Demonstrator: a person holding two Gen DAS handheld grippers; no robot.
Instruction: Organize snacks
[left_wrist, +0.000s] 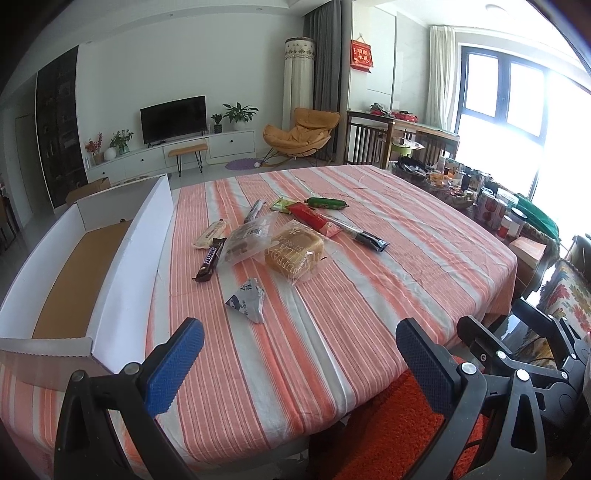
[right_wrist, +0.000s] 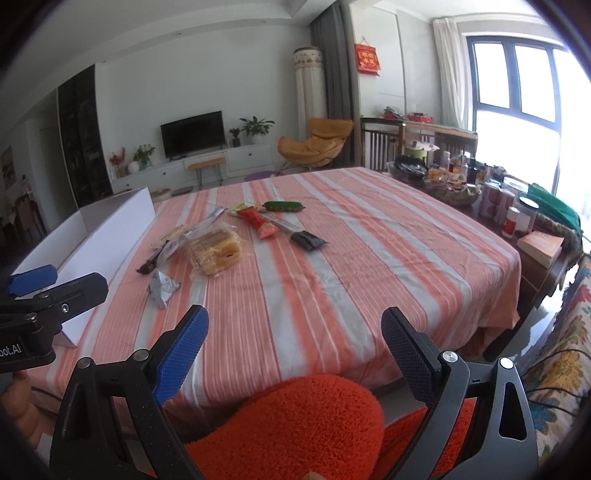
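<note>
Both grippers' fingers (left_wrist: 177, 369) (right_wrist: 410, 362) gape wide, unladen, while the Snickers bar (left_wrist: 209, 258) lies lengthwise pointing away toward the white box (left_wrist: 122, 258).

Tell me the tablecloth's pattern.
The tablecloth has orange, white and grey stripes; the left wrist view shows it best.

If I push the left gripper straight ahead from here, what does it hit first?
Probably the striped tablecloth first; the open left gripper points slightly downward over it. Further along sits the triangular white packet, though depth is unclear.
</note>
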